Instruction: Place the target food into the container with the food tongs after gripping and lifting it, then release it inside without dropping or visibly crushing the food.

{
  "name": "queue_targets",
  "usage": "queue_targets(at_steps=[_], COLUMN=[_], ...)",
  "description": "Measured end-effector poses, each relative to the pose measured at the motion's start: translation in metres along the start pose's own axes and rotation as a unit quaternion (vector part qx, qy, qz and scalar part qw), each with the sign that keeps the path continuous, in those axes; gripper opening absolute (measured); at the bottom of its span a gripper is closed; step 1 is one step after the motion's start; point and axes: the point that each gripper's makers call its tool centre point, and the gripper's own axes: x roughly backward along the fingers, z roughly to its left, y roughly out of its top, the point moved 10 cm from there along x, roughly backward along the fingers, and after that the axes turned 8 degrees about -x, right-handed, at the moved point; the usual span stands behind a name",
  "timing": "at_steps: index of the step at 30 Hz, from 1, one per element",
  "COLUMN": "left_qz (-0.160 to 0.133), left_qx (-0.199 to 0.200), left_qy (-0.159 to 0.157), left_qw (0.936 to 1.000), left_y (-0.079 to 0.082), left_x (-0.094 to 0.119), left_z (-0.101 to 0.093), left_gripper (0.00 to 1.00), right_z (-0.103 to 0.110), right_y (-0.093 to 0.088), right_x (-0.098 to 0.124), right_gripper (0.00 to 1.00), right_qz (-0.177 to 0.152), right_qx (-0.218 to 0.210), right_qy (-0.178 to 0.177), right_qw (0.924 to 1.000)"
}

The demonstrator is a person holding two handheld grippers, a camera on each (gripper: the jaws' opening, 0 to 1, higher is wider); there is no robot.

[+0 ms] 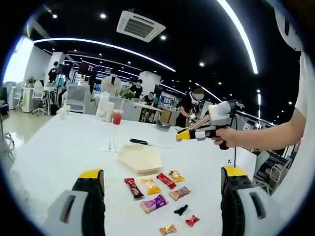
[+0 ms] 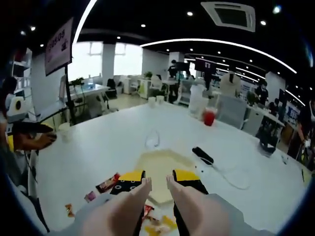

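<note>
A beige hexagonal container [image 1: 140, 158] [image 2: 160, 172] lies on the white table [image 1: 59, 152]. Just in front of it are several wrapped snacks: a dark red bar [image 1: 133, 187], a yellow one [image 1: 151, 186], a red one [image 1: 166, 180] and a purple one [image 1: 154, 203]. What looks like black-handled tongs [image 1: 139, 141] [image 2: 203, 155] lies beyond the container. My left gripper [image 1: 162, 173] hovers wide open above the snacks, holding nothing. A hand holds my right gripper [image 1: 183, 133] [image 2: 157, 181] in the air over the container, its jaws a narrow gap apart and empty.
A red drink cup [image 1: 117, 117] [image 2: 209, 118] and a white jug [image 1: 102, 105] stand at the table's far side. A thin clear item [image 1: 112, 144] lies left of the tongs. Small candies [image 1: 192, 220] sit nearest me. People and desks are in the background.
</note>
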Motion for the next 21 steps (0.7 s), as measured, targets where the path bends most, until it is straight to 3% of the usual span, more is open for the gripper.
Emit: queue_targets(at_steps=[8, 21], left_qz=[0.005, 0.022], left_qx=[0.004, 0.015], left_qy=[0.003, 0.01], left_qw=[1.0, 0.9996], left_y=[-0.002, -0.011], left_x=[0.003, -0.003], left_z=[0.005, 0.005], left_gripper=[0.99, 0.99], right_z=[-0.002, 0.003], right_y=[-0.006, -0.071], right_x=[-0.01, -0.021], right_gripper=[0.21, 0.23], right_qz=[0.006, 0.067], right_qx=[-0.007, -0.04], right_qy=[0.001, -0.012], right_qw=[1.0, 0.9968])
